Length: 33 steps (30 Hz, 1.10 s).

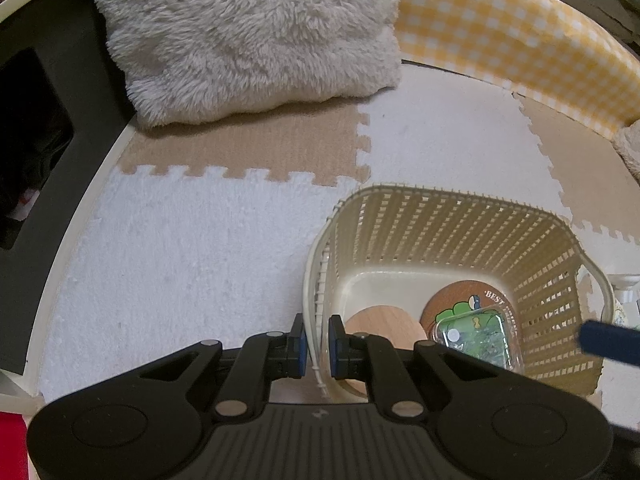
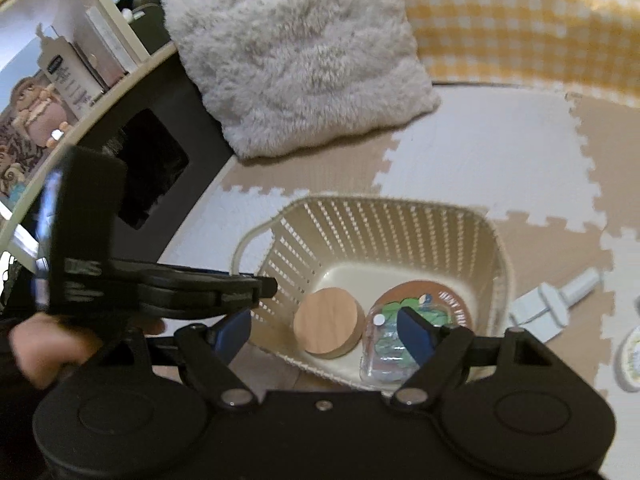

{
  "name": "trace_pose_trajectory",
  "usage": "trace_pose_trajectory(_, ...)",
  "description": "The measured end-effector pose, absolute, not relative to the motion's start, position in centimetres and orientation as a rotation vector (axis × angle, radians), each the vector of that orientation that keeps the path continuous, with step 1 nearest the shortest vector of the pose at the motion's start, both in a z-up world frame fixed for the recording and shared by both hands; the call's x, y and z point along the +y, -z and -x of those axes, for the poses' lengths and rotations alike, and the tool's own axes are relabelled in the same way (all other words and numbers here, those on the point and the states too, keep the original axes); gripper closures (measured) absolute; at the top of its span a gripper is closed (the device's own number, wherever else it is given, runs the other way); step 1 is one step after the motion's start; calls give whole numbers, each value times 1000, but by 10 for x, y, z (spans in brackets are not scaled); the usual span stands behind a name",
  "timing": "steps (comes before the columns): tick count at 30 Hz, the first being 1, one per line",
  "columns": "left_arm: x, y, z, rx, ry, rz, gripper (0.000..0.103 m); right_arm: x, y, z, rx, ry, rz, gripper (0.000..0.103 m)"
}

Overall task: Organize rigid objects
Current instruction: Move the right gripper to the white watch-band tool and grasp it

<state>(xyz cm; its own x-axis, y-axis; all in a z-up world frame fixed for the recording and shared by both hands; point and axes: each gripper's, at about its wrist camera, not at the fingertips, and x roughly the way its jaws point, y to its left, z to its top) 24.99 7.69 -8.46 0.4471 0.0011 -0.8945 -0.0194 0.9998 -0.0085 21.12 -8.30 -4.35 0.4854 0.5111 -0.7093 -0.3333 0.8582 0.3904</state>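
A cream lattice basket (image 1: 460, 216) (image 2: 400, 216) stands on the foam floor mat. In it lie a round wooden lid (image 2: 326, 322) (image 1: 384, 320), a brown round coaster with a green picture (image 1: 464, 304) (image 2: 452, 300) and a clear plastic case (image 1: 478, 336) (image 2: 384, 356). My left gripper (image 1: 318, 344) is shut on the basket's left handle (image 1: 314, 320). My right gripper (image 2: 326, 330) is open and empty, held above the basket's near edge, over the lid and the case. The left gripper's body (image 2: 160, 284) shows at the basket's left side.
A fluffy grey cushion (image 1: 248, 36) (image 2: 304, 56) lies behind the basket, with a yellow checked cushion (image 1: 520, 40) beside it. A dark cabinet (image 1: 52, 120) and a shelf (image 2: 80, 64) stand at the left. A white plastic piece (image 2: 548, 304) and a round item (image 2: 632, 356) lie right of the basket.
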Motion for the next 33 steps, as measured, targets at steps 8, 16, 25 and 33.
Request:
trace_pose_trajectory(8, 75, 85, -252, 1131, -22, 12, 92, -105, -11, -199, 830, -520, -161, 19)
trace_pose_trajectory(16, 76, 90, -255, 1170, -12, 1, 94, -139, -39, -204, 766, -457, -90, 13)
trace_pose_trajectory(25, 75, 85, -254, 1159, -20, -10, 94, -188, -15, -224, 665, -242, -84, 0)
trace_pose_trajectory(33, 74, 84, -255, 1144, -23, -20, 94, -201, 47, -240, 724, -168, 60, 0)
